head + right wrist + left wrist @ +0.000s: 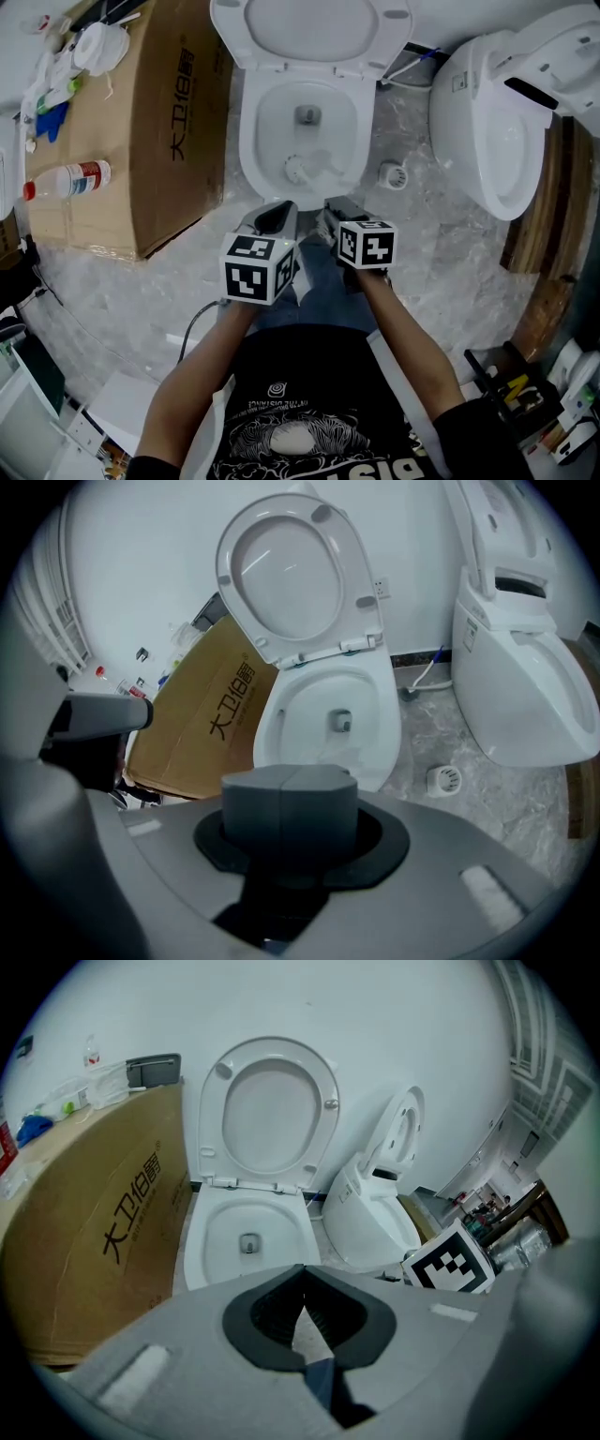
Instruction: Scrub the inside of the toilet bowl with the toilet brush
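Cardboard box (pixel 141 131) is running off the top edge of the head view, with clutter on it too small to name apart from a white bottle with a red cap (pixel 67 180) lying on its side. Second toilet (pixel 487 141) is standing at the right, partly cut off by the frame. Toilet bowl (pixel 248 150) is sitting between the box and the second toilet, seat lid (pixel 309 28) raised.

Marker cubes are covering most of both claws from above. Left claw (pixel 277 214) is hovering just short of the bowl's front rim. In the left gripper view its jaws (pixel 302 1269) are meeting at the tips with a narrow wedge of floor showing behind them, nothing held. Right claw (pixel 330 211) is hanging just beside it, jaws pressed flush (pixel 289 775), nothing between them.

Toilet brush (pixel 298 169) is lying inside the bowl near the front wall, white on white and hard to make out. It is ahead of both claws and apart from them. Small round slotted white thing (pixel 393 174) is sitting on the floor right of the bowl, and I cannot tell what it is.
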Demonstrator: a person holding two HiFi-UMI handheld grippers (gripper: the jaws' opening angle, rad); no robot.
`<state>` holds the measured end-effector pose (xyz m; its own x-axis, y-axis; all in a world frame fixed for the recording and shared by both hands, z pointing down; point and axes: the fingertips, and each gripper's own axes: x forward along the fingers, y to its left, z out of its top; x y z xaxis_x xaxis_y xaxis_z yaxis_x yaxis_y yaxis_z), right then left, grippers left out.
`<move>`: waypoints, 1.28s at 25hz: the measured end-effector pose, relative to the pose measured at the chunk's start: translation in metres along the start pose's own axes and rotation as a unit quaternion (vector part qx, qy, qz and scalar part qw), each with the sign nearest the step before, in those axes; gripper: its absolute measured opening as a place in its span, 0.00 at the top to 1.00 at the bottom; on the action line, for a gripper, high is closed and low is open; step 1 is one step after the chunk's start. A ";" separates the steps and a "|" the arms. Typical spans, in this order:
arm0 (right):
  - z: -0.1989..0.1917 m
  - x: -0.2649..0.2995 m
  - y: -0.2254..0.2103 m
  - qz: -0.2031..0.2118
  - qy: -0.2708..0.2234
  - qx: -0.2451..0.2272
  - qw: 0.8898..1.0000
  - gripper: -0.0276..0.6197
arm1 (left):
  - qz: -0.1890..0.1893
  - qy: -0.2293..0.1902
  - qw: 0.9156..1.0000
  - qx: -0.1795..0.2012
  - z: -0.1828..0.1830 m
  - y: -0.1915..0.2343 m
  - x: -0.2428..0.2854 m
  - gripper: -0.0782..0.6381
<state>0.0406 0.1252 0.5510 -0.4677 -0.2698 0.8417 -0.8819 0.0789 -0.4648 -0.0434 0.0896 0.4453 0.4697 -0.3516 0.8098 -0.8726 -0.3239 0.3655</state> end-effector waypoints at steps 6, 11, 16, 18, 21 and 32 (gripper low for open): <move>0.014 0.006 0.009 0.003 -0.003 -0.020 1.000 0.72 | -0.006 0.005 1.000 -0.001 0.002 0.003 0.004 0.90; 0.018 0.008 -0.002 -0.012 0.002 -0.021 1.000 0.72 | -0.012 0.010 1.000 -0.002 0.005 0.009 0.008 0.90; 0.020 0.021 -0.002 -0.017 0.012 -0.022 1.000 0.73 | -0.015 0.020 1.000 0.001 0.004 0.018 0.010 0.90; 0.022 0.027 0.001 -0.016 0.016 -0.022 1.000 0.73 | -0.015 0.023 1.000 -0.002 0.004 0.022 0.009 0.90; 0.035 0.038 0.006 -0.015 0.013 -0.023 1.000 0.72 | -0.015 0.028 0.999 -0.006 0.004 0.029 0.009 0.90; 0.106 0.075 0.016 -0.022 -0.022 -0.032 0.999 0.73 | -0.019 0.036 0.999 -0.017 0.016 0.059 0.014 0.90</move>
<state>-0.0017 0.0048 0.5774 -0.4268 -0.3170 0.8470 -0.9041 0.1271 -0.4080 -0.0863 0.0520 0.4707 0.4921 -0.2748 0.8260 -0.8593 -0.3057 0.4102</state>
